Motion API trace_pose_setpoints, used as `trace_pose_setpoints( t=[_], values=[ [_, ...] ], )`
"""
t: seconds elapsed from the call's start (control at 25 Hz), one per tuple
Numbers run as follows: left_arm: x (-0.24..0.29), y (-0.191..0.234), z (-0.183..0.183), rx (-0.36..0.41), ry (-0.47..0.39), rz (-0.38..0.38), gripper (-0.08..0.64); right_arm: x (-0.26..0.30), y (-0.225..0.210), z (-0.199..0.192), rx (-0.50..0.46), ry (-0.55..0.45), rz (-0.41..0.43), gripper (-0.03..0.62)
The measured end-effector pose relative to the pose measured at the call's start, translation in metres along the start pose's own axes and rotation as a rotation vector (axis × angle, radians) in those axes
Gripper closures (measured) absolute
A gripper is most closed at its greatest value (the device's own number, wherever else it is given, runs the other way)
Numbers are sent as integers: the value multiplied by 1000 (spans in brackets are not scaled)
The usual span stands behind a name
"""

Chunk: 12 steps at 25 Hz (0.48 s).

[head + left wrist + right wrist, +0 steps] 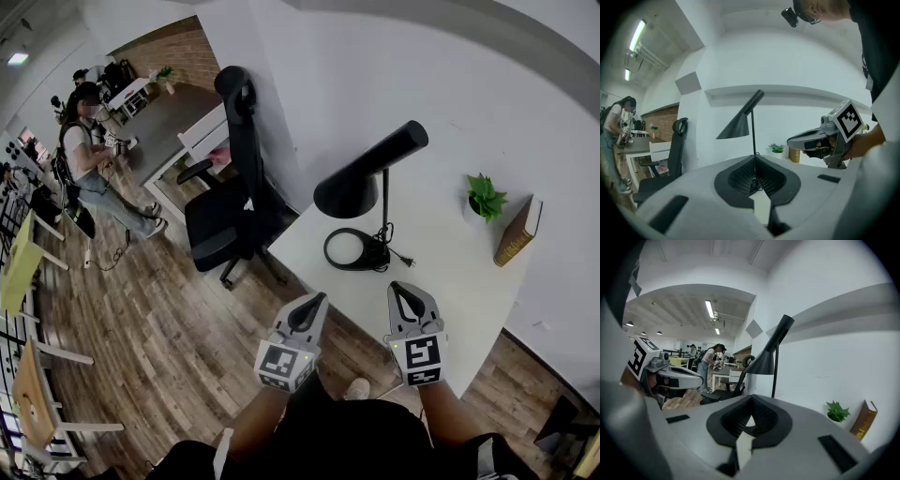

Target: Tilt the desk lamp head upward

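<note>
Hovering side by side above the near edge of the white table (469,300), the left hand-held gripper (314,300) and the right hand-held gripper (405,291) are both pointing toward the black desk lamp (367,171). Each one's jaws are sitting together with nothing between them, and neither is touching the lamp. The lamp is standing on the left part of the table, a little beyond the jaw tips. Its round base (352,250) is resting flat, and its thin stem is rising straight up. Its cone-shaped head is slanting down toward the left, with the wide mouth hanging over the base. A black cord (401,255) seems to be trailing from the base toward the right, though it is too small to follow clearly. Farther right, near the wall, a small green plant (485,199) is sitting in a white pot. A book (518,230) is standing just beside it. A black office chair (234,187) is standing on the wooden floor to the left of the table. At the far left, a person (89,155) is standing by another desk.
</note>
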<state>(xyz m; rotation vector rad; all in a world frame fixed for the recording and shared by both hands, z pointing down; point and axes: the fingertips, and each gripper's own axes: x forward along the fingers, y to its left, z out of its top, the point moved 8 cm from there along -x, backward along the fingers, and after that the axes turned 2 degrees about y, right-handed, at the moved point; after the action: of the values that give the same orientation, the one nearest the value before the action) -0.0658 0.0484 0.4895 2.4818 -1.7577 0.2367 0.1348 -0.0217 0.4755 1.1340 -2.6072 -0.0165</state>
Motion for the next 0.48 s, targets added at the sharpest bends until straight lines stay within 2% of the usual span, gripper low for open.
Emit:
trace_pose_setpoints(
  t=[0.48],
  values=[
    [2,11,2,-34,-8,6,551,4,-7,5,3,-5,-29,592]
  ],
)
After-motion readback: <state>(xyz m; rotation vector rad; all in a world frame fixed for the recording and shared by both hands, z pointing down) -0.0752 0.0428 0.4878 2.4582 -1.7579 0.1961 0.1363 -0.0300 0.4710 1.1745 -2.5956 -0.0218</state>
